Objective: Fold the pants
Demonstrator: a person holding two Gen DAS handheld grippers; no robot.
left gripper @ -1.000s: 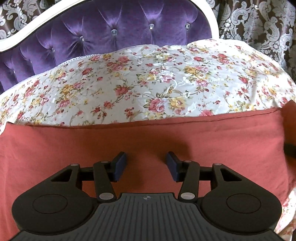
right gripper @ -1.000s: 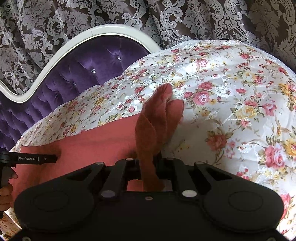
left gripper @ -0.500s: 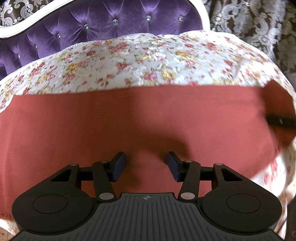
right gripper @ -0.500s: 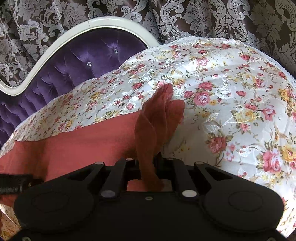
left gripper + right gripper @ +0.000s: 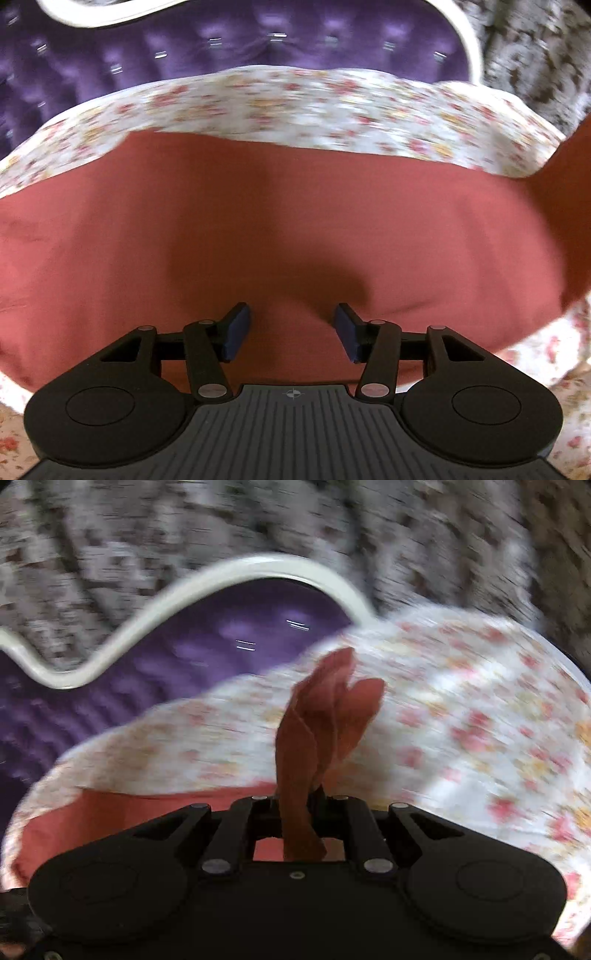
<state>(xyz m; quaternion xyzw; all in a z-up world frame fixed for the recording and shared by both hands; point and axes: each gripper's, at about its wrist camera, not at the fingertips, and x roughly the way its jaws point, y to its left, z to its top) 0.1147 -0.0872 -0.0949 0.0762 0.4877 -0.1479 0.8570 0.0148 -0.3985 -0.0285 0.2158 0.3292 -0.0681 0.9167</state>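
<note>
Motion blur smears both views now, where a second ago they were sharp: both grippers are travelling fast. In the left wrist view the pants [image 5: 280, 229] fill far more of the frame than before, their far edge having climbed from mid-frame up toward the purple headboard [image 5: 221, 55], and the right end of the cloth now lifts off the bed [image 5: 332, 110] at the right border. In the right wrist view the camera has tipped upward, so the headboard's white frame [image 5: 221, 576] and the patterned curtain [image 5: 332, 524] take up much more of the picture. My reading is that the right end of the pants is being carried up and over toward the left, the start of a fold across their length, not yet laid down.

The left gripper [image 5: 291, 328] hovers low over the near part of the pants with its jaws spread apart and nothing between them; its blue pads [image 5: 236, 328] sit just above the cloth, and whether they touch it I cannot tell. It points toward the headboard, roughly level.

The right gripper [image 5: 299, 812] has its jaws clenched on a bunched end of the pants, which sticks up in loose folds ahead of the fingers. It is pitched up and angled toward the far left.

The rest of the pants lies spread flat across the floral bed cover.
</note>
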